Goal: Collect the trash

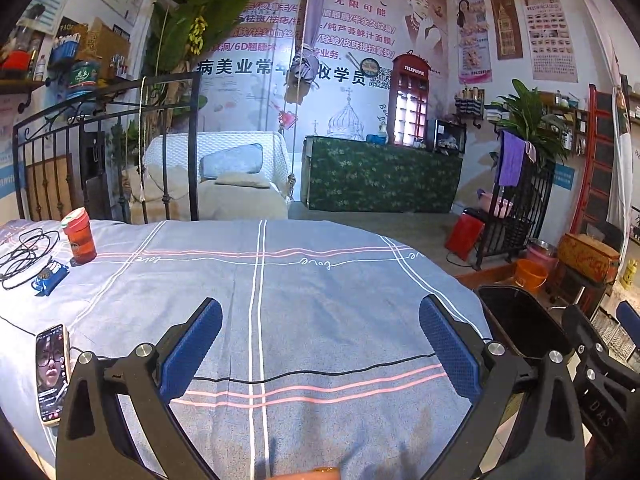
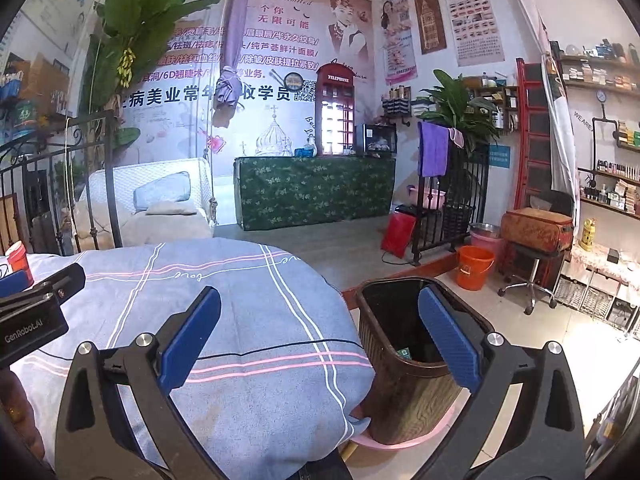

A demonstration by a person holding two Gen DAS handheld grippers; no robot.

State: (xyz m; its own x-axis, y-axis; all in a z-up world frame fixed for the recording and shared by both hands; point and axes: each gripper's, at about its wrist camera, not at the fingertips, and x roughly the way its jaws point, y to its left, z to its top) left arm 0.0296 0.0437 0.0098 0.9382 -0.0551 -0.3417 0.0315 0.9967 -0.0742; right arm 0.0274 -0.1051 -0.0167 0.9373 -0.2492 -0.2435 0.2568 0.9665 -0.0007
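While nothing is gripped, both the left gripper [image 1: 320, 344] and right gripper [image 2: 320, 340] are held wide apart above the bedsheet [image 1: 320, 280]. At the right, a dark bin [image 2: 404, 360] is seen beside it.

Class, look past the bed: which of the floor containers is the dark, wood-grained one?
The trash bin beside the bed; the orange bucket and pink basin sit farther back.

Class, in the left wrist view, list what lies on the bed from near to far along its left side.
Phone → blue packet → red cup. The black cable's place in this order is unclear, so it is left out.
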